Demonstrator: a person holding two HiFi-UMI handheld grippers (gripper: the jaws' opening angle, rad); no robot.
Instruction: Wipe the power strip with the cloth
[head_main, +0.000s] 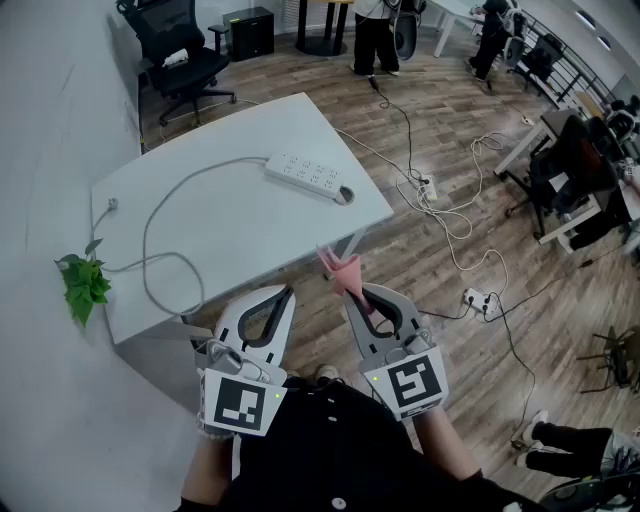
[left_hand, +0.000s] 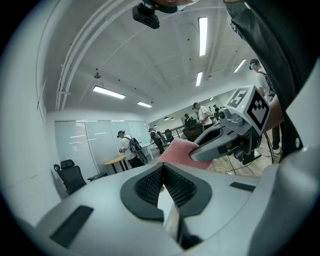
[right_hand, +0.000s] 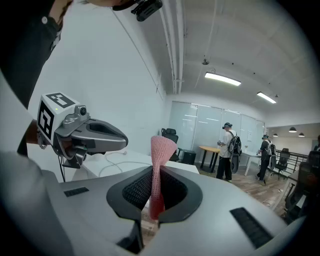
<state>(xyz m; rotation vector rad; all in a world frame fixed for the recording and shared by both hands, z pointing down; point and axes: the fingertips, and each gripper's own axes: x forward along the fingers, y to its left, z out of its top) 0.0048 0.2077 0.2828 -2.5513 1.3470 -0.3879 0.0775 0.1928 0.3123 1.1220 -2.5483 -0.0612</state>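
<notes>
A white power strip (head_main: 305, 176) lies near the far right edge of the white table (head_main: 250, 230), its white cable (head_main: 160, 215) looping to the left. My right gripper (head_main: 362, 293) is shut on a pink cloth (head_main: 345, 272), held off the table's near right edge; the cloth (right_hand: 161, 155) sticks up between its jaws. My left gripper (head_main: 287, 294) is shut with nothing in it, near the table's front edge. In the left gripper view the left gripper (left_hand: 162, 167) points up, with the pink cloth (left_hand: 177, 150) and right gripper beside it.
A small green plant (head_main: 83, 283) sits at the table's left corner. Black office chairs (head_main: 180, 50), a round-based table and people stand beyond the table. Cables and power strips (head_main: 480, 300) trail over the wooden floor to the right.
</notes>
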